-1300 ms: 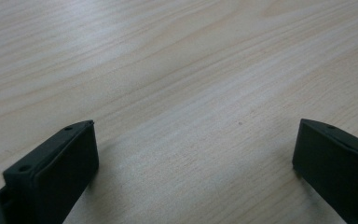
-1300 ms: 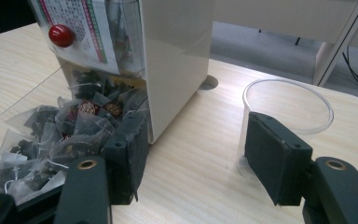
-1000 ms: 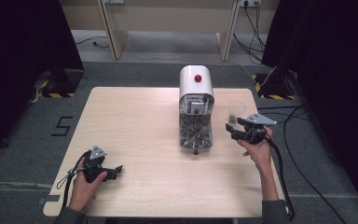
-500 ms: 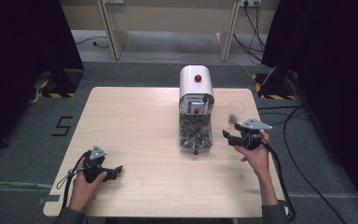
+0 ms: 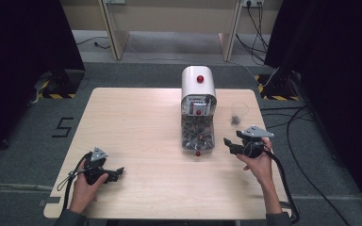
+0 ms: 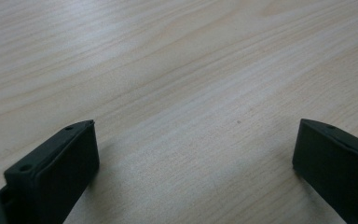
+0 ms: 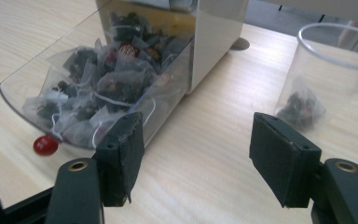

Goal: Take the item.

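Tea-bag dispenser mid-counter, both hand-held grippers empty

The dispenser (image 5: 198, 101) stands near the counter's (image 5: 136, 122) far edge, its clear tray (image 7: 51, 84) reaching toward the person, so the heap of tea bags (image 7: 105, 86) can be got at from the near side. The right hand-held gripper (image 5: 239, 141) hovers just right of the tray, jaws apart and holding nothing, angled at the pile as if ready for a pick. A clear cup (image 7: 333, 74) near the counter's right edge already holds 1 tea bag (image 7: 300, 105), probably the drop-off spot. The left hand-held gripper (image 5: 109, 173) rests by the near left corner, jaws apart over bare wood, out of the way.
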A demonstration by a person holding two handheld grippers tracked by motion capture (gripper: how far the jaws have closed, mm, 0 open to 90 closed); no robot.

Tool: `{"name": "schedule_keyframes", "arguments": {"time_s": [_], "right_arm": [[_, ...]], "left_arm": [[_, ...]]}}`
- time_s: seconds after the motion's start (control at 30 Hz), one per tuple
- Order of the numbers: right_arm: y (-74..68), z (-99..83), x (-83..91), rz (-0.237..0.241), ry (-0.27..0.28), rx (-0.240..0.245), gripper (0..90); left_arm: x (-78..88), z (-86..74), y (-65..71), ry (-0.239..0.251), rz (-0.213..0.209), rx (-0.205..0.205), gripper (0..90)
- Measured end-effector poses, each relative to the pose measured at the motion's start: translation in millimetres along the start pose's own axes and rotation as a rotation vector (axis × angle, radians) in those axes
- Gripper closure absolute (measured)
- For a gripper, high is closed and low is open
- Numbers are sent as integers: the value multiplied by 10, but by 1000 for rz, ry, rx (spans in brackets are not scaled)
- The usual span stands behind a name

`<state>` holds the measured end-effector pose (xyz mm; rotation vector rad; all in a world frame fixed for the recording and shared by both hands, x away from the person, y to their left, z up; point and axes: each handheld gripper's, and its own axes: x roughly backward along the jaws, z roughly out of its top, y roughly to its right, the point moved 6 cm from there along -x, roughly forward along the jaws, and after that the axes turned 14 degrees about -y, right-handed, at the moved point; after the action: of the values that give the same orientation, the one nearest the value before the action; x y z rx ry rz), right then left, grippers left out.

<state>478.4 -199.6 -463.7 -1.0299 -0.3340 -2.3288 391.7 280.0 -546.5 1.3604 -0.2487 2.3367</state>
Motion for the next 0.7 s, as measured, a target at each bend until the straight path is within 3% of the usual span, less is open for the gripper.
{"name": "schedule_keyframes", "arguments": {"time_s": [0.33,0.7], "right_arm": [[-23,-199,65,5,-19,-11,358],[-103,-305,53,25,-41,15,356]], "left_arm": [[0,0,0,0,0,0,0],[0,0,0,0,0,0,0]]}}
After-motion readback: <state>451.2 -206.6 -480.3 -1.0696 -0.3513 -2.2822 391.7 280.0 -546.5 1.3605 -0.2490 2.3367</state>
